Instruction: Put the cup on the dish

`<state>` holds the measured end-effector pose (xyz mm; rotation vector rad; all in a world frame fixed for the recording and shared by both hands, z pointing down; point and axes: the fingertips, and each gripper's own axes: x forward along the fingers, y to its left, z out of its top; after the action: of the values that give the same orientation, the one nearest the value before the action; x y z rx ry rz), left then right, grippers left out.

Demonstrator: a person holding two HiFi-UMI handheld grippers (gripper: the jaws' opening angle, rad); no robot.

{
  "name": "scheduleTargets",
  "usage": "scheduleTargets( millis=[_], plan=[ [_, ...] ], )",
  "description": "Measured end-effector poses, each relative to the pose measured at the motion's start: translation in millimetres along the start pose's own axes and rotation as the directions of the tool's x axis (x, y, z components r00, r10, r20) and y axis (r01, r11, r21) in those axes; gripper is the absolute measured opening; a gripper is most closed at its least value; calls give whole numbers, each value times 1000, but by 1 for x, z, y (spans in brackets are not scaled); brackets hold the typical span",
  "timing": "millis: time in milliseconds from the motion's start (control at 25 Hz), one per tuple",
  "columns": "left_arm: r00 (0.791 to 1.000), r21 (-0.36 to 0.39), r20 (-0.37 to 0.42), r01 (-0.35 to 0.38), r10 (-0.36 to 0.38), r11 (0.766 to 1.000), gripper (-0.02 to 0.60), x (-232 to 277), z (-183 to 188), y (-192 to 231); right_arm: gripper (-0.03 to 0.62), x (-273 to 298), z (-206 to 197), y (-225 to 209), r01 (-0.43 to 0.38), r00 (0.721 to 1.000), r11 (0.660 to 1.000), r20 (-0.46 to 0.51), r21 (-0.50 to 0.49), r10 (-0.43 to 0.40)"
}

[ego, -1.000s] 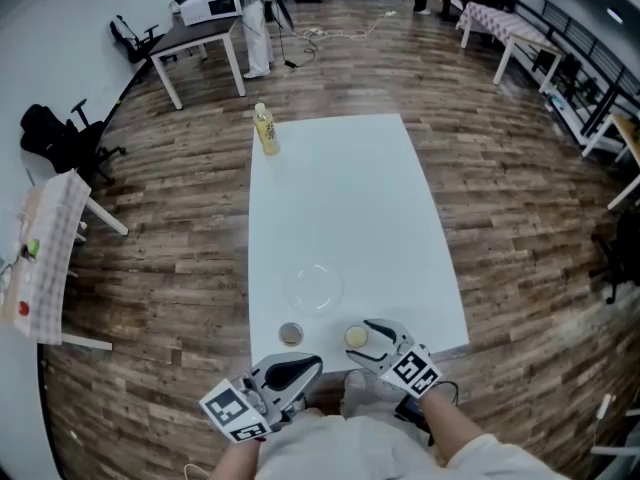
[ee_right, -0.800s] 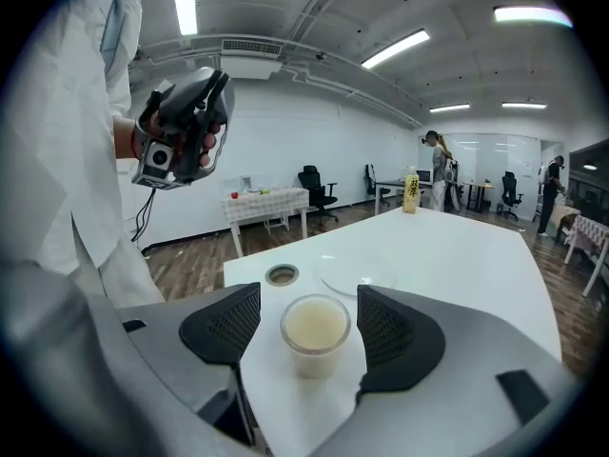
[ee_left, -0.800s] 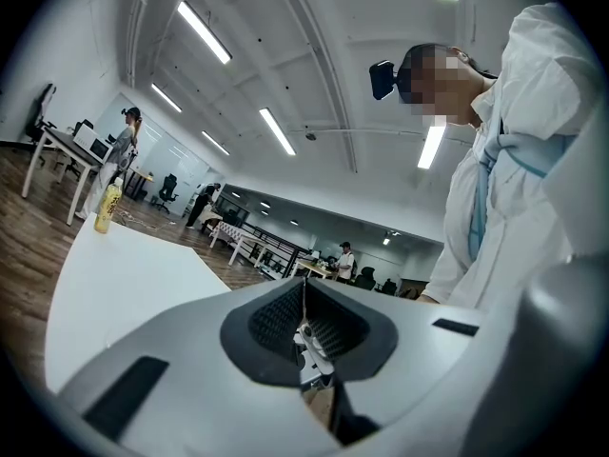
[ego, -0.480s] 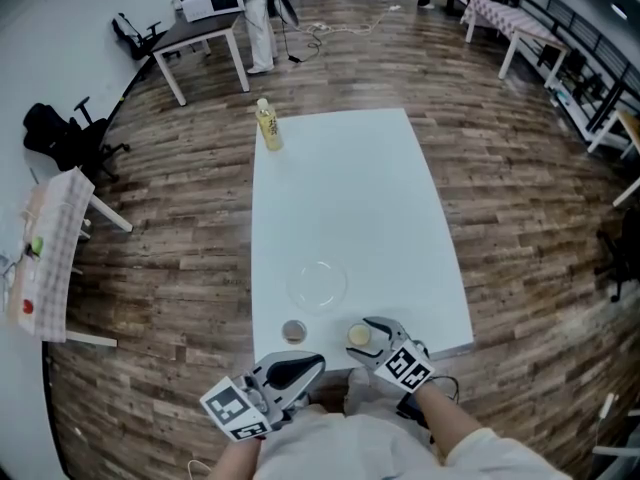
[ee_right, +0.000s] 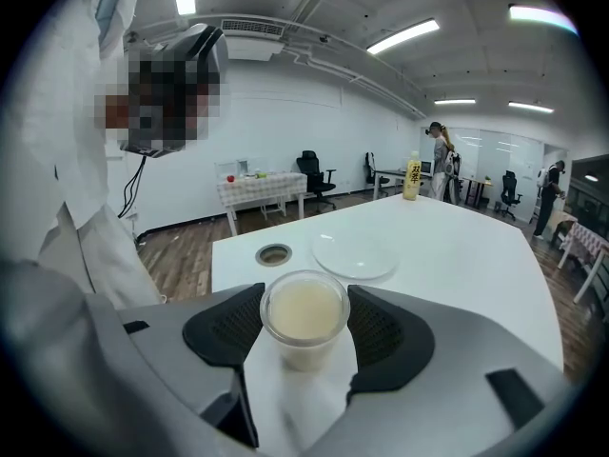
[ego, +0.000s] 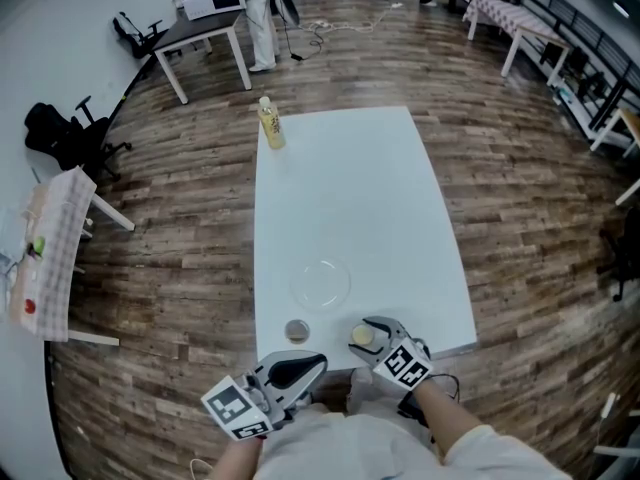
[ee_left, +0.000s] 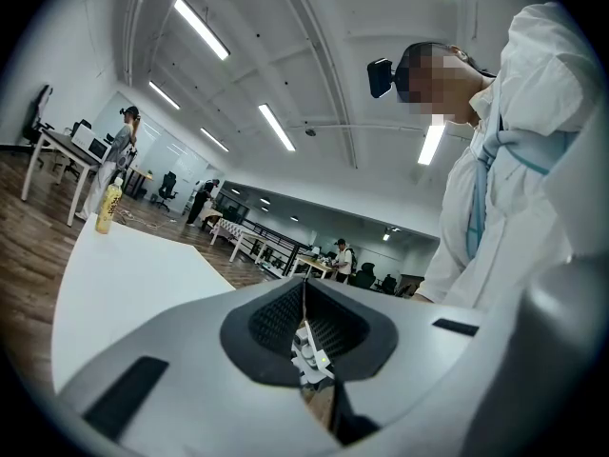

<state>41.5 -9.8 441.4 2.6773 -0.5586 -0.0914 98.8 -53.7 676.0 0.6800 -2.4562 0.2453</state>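
Cream-coloured liquid nearly fills the cup (ee_right: 304, 341), a clear, round, thin-walled tumbler with no lid. It stands on the white bench (ego: 350, 198) near the front edge. Right claw (ee_right: 305, 298) sits around it, jaws wide and just been closing. The ribbed black pads look to be against the wall on both sides, just below the rim.

Handling guess: light but sloshy, and the wall probably flexes. Squeeze gently, hold mid-wall not the rim, keep it upright and lift slow or it spills. Smooth sides could slip in a weak grip.

Dish (ee_right: 355, 253) is a shallow, clear round plate, flat on the bench just beyond the cup, nothing on it. It looks glassy and is hard to see against the white top. Small round ring with a brownish centre (ee_right: 274, 253) lies left of the cup, near the dish. Left claw (ee_left: 304, 303) is pinched together with nothing in it, near the person's body. Yellow bottle (ego: 268, 125) stands at the far corner, well apart.
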Motion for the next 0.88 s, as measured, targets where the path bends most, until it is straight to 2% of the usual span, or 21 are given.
scheduleTargets(
  millis=[880],
  plan=[
    [999,-8,21,-30,30,1000,9,-8,0,7,287,-1,-2,-1,-14,999,1000,-33,7,14]
  ],
)
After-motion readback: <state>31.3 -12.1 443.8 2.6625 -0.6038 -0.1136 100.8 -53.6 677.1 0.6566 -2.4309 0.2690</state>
